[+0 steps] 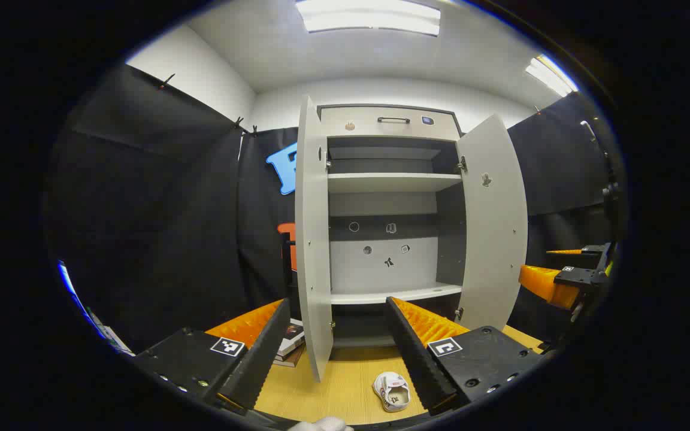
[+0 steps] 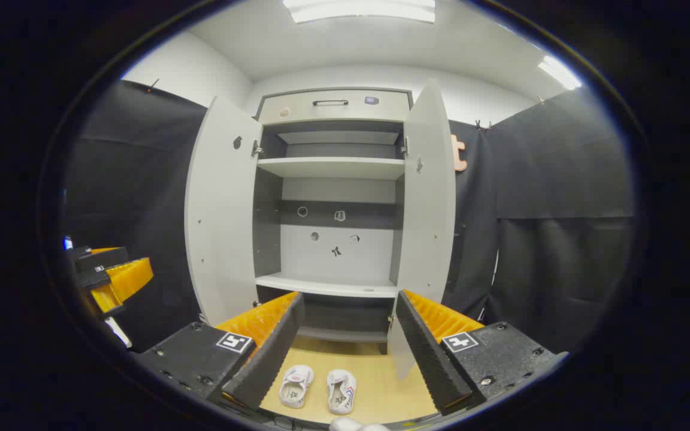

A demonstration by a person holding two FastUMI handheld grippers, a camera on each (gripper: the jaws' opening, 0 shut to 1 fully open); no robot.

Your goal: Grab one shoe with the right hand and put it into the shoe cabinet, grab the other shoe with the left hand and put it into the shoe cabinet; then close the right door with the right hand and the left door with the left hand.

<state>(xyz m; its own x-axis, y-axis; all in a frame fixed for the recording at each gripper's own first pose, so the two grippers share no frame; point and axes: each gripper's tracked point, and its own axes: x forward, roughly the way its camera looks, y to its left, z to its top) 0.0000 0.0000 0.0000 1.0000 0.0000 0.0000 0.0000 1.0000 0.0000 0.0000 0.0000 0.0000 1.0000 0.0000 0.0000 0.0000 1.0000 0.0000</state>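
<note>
Two small white shoes lie side by side on the wooden floor in the right gripper view, one (image 2: 295, 385) to the left of the other (image 2: 342, 391). My right gripper (image 2: 345, 347) hangs above them, open and holding nothing. In the left gripper view one white shoe (image 1: 392, 391) lies by my right finger, and my left gripper (image 1: 339, 341) is open with nothing between its fingers. The grey shoe cabinet (image 1: 387, 197) stands ahead with its left door (image 1: 312, 239) and right door (image 1: 495, 227) swung open. The same cabinet (image 2: 336, 197) has bare shelves.
Some books (image 1: 290, 344) lie on the floor left of the cabinet's left door. The other gripper (image 1: 560, 281) shows at the right edge of the left gripper view, and the left one (image 2: 108, 275) at the left edge of the right gripper view. Black cloth walls surround the booth.
</note>
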